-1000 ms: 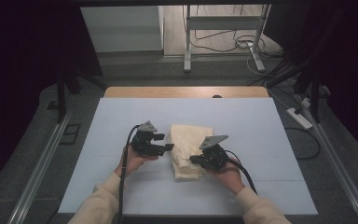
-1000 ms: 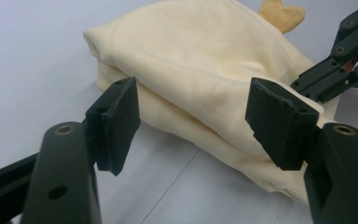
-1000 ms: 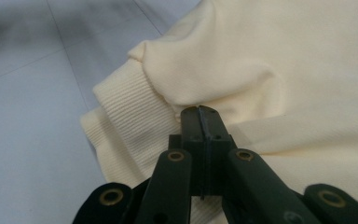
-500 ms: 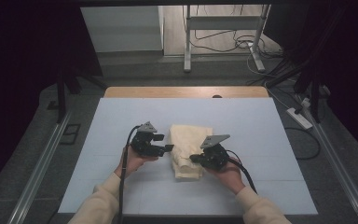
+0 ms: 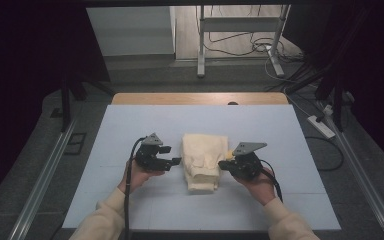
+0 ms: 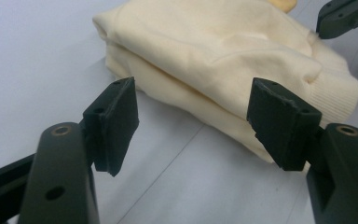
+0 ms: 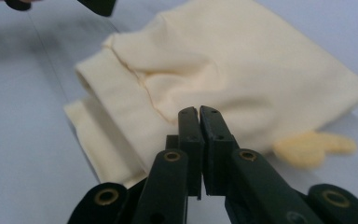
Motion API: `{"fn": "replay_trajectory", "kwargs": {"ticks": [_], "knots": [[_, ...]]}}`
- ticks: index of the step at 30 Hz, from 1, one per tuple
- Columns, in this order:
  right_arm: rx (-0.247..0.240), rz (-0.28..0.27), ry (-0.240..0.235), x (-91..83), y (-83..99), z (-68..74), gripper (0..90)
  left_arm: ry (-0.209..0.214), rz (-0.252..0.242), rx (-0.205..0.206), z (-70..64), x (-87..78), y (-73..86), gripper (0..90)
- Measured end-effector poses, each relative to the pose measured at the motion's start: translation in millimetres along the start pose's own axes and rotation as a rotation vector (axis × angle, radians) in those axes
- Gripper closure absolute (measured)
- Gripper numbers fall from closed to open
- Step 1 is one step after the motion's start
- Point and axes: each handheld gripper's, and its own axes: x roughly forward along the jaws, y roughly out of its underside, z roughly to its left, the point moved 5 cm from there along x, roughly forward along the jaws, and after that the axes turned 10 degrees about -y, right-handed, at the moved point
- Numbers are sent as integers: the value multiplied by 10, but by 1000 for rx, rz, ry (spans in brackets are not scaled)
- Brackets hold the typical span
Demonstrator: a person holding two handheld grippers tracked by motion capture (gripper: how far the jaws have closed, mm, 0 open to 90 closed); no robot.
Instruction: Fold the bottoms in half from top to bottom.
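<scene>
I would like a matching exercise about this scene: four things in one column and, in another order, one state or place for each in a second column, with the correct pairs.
Things:
1. left gripper
2. right gripper
3. folded cream garment
4. yellow piece

States or places:
A. jaws closed together
B. lies on the table between the two grippers
C. jaws wide apart
D. pokes out from under the garment's edge

Pairs: 1-C, 2-A, 3-B, 4-D
</scene>
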Motion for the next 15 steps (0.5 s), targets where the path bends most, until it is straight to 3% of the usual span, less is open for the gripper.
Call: {"fn": "replay_trajectory", "kwargs": {"ticks": [15], "knots": [[42,16,81,-262,327,-105,488,-22,19,-23,54,-181,281,322]]}}
